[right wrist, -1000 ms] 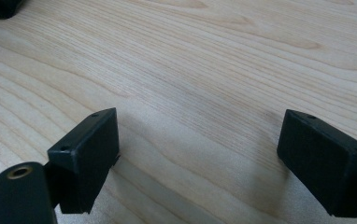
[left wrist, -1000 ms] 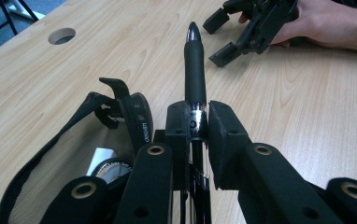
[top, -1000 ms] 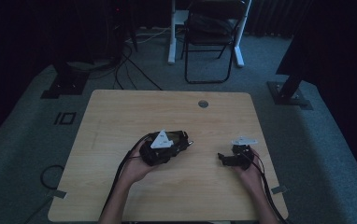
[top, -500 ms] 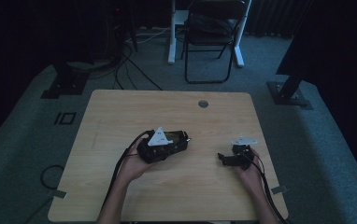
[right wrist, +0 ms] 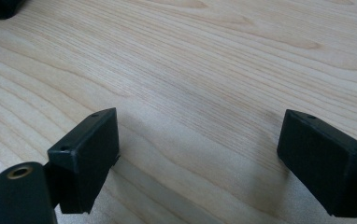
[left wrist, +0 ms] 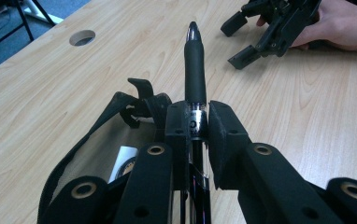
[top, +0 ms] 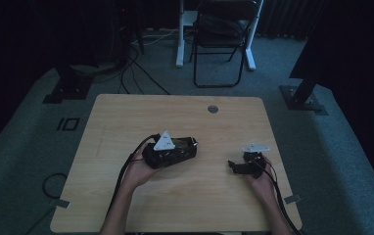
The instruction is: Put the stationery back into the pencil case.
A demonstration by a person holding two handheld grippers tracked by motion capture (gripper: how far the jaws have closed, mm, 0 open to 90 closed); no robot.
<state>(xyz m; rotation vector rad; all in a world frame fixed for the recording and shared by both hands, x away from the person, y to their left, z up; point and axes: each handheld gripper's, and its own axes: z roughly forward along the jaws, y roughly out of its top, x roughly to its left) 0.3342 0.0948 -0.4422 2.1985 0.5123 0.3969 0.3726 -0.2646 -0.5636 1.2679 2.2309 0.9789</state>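
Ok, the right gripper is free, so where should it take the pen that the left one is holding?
Probably on the black rubber sleeve of the pen, which sticks out bare beyond the left gripper. The right gripper is open above the table; bring it in from the side, jaws across the barrel, short of the metal tip.

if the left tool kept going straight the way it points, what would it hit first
Probably the right tool. The left tool, shut on a pen, aims across bare table roughly toward it. The pen tip would lead, though depth is unclear and it may pass just beside.
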